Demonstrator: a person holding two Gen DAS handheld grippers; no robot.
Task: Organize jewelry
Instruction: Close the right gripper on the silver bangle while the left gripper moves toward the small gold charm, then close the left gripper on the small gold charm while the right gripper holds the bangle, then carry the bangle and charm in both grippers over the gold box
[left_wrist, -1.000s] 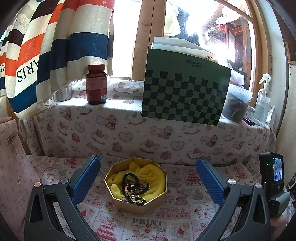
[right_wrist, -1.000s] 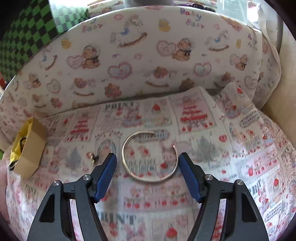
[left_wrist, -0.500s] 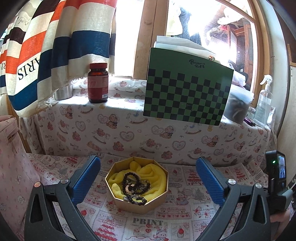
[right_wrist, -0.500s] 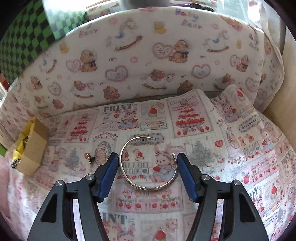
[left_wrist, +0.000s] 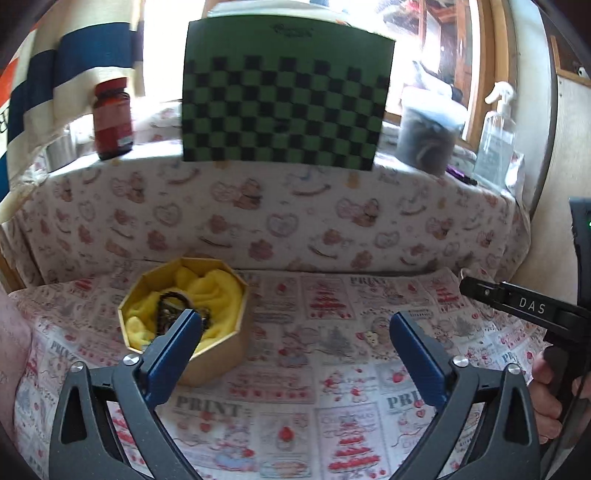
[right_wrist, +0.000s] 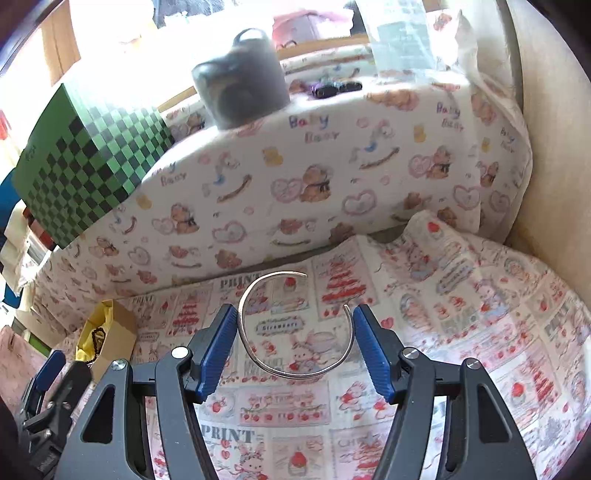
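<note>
Far left: octagonal gold box (left_wrist: 221, 354) lined with yellow cloth (left_wrist: 218, 295), dark beaded bracelets (left_wrist: 166, 306) piled inside, sitting on the printed tablecloth (left_wrist: 295, 387). Left gripper (left_wrist: 295, 332) hovering just in front of it, blue pads spread wide apart, nothing between them, left pad overlapping the box in view. Small gold earring (left_wrist: 371, 336) lying on the cloth near the right pad. Further right: right gripper (right_wrist: 295, 328) clamped on the thin open bangle (right_wrist: 295, 373), both pads pressing its sides, bangle apparently raised off the cloth. Green checkered board (left_wrist: 284, 99) up on the ledge behind.
</note>
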